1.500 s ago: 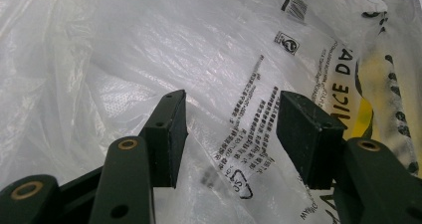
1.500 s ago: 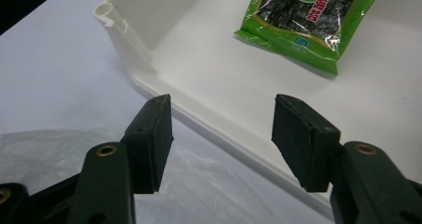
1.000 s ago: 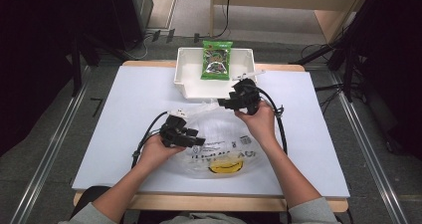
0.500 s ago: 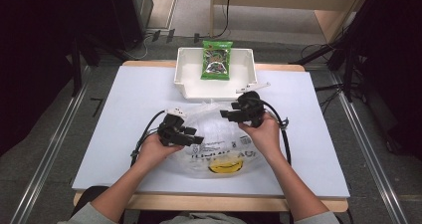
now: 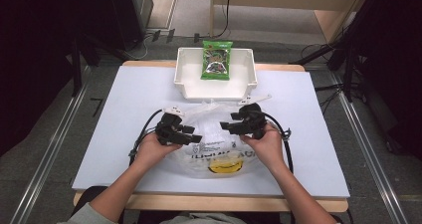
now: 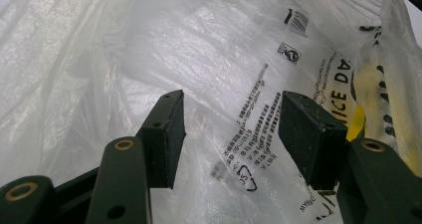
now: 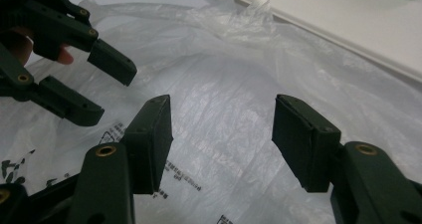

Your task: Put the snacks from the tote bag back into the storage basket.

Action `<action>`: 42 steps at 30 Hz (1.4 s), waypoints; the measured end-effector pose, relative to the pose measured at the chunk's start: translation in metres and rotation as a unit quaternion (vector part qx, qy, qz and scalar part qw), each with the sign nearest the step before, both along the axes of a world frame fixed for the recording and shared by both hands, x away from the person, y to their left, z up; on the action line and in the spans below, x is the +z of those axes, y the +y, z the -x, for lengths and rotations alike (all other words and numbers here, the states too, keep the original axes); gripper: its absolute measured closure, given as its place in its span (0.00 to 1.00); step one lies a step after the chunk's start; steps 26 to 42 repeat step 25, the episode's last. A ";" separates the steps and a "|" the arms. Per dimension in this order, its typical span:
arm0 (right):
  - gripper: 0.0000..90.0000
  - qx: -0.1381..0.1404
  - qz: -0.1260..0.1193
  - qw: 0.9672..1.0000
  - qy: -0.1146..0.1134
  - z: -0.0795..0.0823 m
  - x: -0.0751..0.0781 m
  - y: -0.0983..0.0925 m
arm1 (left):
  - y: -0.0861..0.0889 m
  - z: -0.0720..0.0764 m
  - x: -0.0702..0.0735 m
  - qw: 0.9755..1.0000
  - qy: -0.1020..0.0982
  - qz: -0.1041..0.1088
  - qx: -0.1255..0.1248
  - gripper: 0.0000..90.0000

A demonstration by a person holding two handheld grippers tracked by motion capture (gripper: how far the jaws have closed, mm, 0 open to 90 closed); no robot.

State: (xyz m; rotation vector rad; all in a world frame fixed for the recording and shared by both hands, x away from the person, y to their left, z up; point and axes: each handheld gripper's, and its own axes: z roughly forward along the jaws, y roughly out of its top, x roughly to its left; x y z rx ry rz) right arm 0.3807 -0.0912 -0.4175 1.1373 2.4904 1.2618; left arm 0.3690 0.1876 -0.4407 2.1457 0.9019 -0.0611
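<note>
In the high view, the clear plastic bag (image 5: 216, 139) lies on the white counter (image 5: 124, 104), and I take this bag as my landmark. The white bin (image 5: 215, 82) stands just behind the bag, with a green snack packet (image 5: 217, 59) inside it. My left gripper (image 5: 191, 138) is at the left side of the bag, pointing toward its middle. My right gripper (image 5: 225, 127) is at the right side of the bag, facing the left one. A second ago the right gripper was higher up, close to the front edge of the bin; now it has come back and down to the bag. The left one has not moved. I think this means both hands are now ready to take the bag, probably to open its mouth.

In the left gripper view, my fingers (image 6: 166, 134) stand wide apart, and the crumpled film of the bag (image 6: 224, 74) with its printed text is just beyond them. Nothing is pinched between the pads.

In the right gripper view, my fingers (image 7: 149, 139) are also wide apart over the bag (image 7: 239, 109), holding nothing. The left gripper (image 7: 102, 92) shows at the upper left, over the bag's other side, its jaws apart too. The bin (image 7: 348, 30) is behind the bag.
</note>
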 end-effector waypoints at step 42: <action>0.45 0.020 -0.005 1.000 0.017 0.000 -0.007 0.000 | 0.001 0.001 0.003 1.000 -0.005 0.012 -0.005 0.50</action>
